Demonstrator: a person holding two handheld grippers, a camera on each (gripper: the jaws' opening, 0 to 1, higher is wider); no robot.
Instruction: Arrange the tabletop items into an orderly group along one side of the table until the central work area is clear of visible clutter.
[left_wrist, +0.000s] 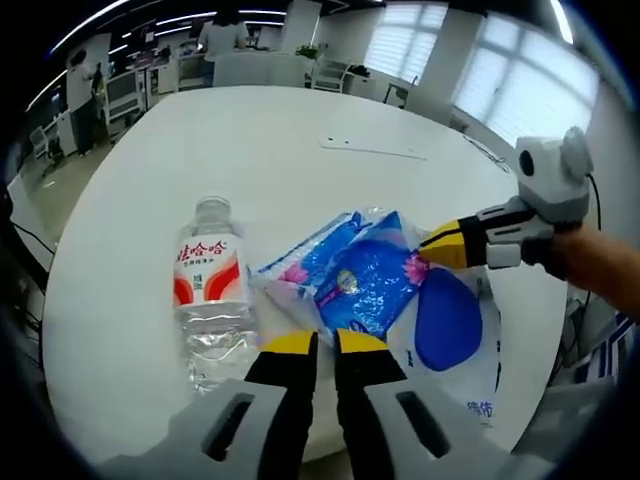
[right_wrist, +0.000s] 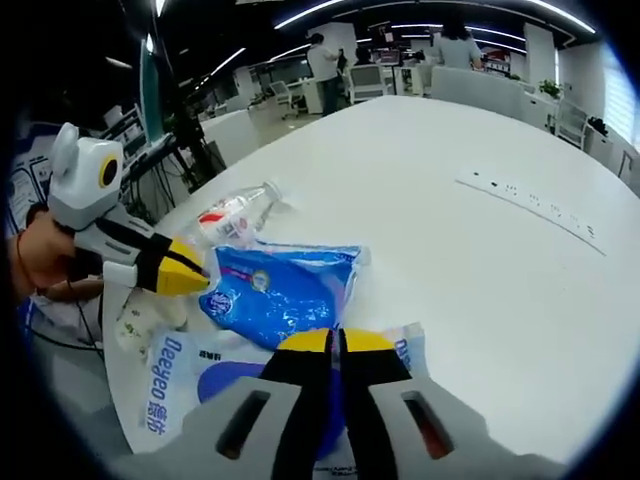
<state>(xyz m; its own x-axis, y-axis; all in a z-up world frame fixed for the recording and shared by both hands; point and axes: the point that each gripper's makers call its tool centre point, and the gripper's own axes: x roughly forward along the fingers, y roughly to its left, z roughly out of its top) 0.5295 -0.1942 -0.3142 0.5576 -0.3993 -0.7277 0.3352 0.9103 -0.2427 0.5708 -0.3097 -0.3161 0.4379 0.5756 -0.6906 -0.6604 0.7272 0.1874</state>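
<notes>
I log 1 water bottle beside 2 blue packets near the table edge, likely grouped there. My left gripper pinches a packet, jaws narrow; my right gripper clamps the other.

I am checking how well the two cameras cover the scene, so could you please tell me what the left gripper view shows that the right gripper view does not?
The left gripper view alone gives the water bottle's red and white label face-on and bright windows behind. The right gripper view alone gives the "Deeyeo" lettering on the white pack and a dark monitor at the table's far edge. Both give the bottle lying on the white table, the blue packet, the long strip across the tabletop, people standing in the office, and the other gripper reaching in.
</notes>
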